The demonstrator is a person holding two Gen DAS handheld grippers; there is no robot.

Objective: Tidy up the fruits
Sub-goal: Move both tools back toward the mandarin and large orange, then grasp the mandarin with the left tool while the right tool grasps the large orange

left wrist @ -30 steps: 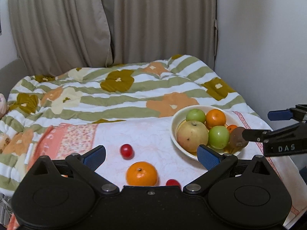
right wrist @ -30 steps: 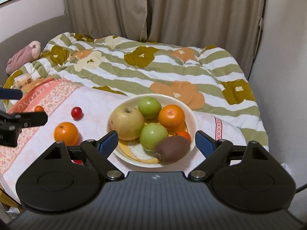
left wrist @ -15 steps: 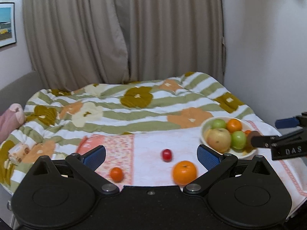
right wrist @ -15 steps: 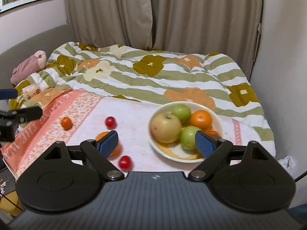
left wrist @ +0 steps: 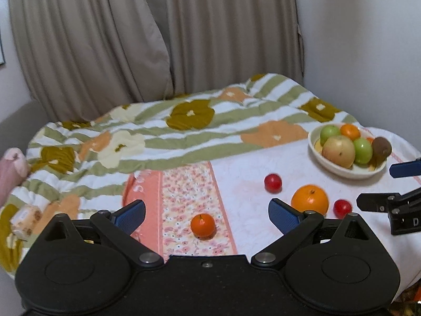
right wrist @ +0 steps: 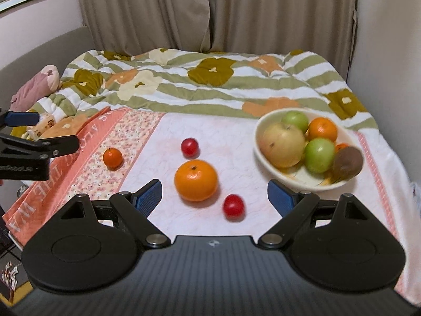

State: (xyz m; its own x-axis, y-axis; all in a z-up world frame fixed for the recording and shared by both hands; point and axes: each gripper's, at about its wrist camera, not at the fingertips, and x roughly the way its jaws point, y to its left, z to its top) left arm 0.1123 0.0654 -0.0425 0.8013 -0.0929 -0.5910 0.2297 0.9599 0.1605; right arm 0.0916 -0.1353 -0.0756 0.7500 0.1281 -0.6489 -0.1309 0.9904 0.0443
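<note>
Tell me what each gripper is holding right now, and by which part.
Nothing is held. The left gripper and right gripper are both open with nothing between their fingers; the oranges and red fruits lie loose on the cloth.

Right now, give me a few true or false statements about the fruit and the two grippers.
1. The kiwi lies in the bowl. True.
2. The large orange is in the bowl. False: it sits on the cloth.
3. Both red fruits lie outside the bowl. True.
4. The left gripper grips the small orange. False: its jaws are open, holding nothing.
5. The right gripper is open. True.
</note>
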